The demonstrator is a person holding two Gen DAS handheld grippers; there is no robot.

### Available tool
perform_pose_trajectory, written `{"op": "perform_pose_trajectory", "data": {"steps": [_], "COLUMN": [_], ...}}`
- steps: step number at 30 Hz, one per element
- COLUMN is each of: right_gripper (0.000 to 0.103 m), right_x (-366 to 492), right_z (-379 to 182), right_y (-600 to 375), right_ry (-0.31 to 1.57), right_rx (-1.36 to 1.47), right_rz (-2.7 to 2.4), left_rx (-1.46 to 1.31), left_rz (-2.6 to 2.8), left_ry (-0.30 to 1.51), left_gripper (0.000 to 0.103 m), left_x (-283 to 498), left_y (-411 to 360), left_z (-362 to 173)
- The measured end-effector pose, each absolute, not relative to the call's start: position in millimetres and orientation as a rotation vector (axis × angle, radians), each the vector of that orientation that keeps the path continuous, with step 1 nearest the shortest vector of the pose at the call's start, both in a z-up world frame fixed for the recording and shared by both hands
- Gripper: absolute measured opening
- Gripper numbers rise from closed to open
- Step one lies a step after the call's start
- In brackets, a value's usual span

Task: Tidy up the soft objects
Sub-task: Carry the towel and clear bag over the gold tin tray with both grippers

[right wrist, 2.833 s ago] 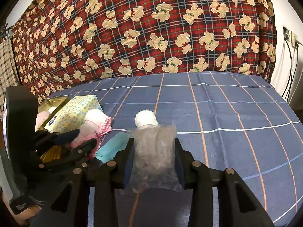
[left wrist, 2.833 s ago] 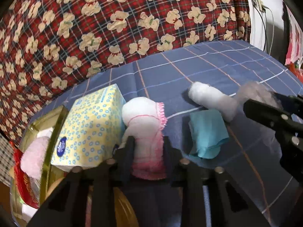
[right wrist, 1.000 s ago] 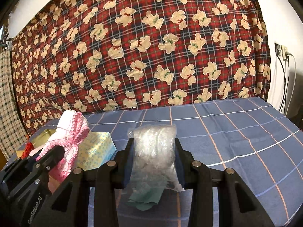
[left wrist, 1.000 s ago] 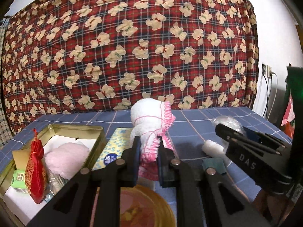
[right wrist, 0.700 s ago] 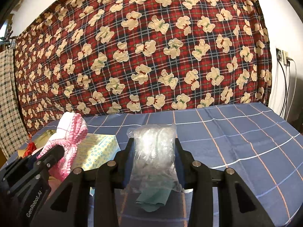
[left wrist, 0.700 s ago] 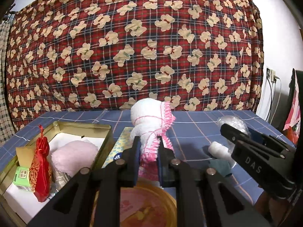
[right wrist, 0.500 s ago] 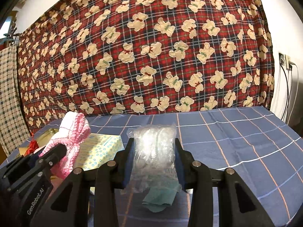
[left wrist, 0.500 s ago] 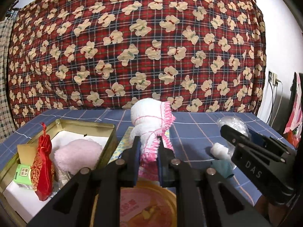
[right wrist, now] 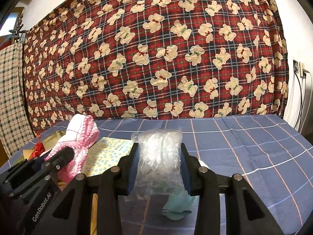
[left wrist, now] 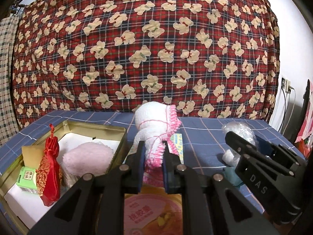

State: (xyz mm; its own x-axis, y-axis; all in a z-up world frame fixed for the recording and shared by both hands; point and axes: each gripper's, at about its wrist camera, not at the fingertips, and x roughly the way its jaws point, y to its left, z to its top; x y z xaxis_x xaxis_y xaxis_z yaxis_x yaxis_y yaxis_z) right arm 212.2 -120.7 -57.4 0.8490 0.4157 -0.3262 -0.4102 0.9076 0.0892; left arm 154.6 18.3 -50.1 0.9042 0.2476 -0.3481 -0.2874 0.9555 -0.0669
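Pink-white knit sock x1 clamped in left tool, clear plastic bag x1 in right tool

You are looking at two grippers, the left gripper and the right gripper. One white-and-pink knitted piece and one clear plastic bag are showing. One gold tin is sitting at the bed's left edge, holding one pink fluffy cloth, one red pouch and one green carton. One tissue pack, one teal cloth and one white roll are lying alongside.
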Motion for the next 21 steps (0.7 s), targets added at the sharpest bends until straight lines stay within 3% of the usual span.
{"op": "perform_pose_trajectory", "data": {"steps": [21], "right_gripper": [0.042], "right_x": [205.8], "right_z": [-57.0], "right_y": [-99.5], "right_ry": [0.342], "right_rx": [-0.008], "right_rz": [0.470], "left_rx": [-0.142], "left_rz": [0.302], "left_ry": [0.320], "left_gripper": [0.013], "left_x": [145.9], "left_y": [30.2], "left_z": [-48.2]}}
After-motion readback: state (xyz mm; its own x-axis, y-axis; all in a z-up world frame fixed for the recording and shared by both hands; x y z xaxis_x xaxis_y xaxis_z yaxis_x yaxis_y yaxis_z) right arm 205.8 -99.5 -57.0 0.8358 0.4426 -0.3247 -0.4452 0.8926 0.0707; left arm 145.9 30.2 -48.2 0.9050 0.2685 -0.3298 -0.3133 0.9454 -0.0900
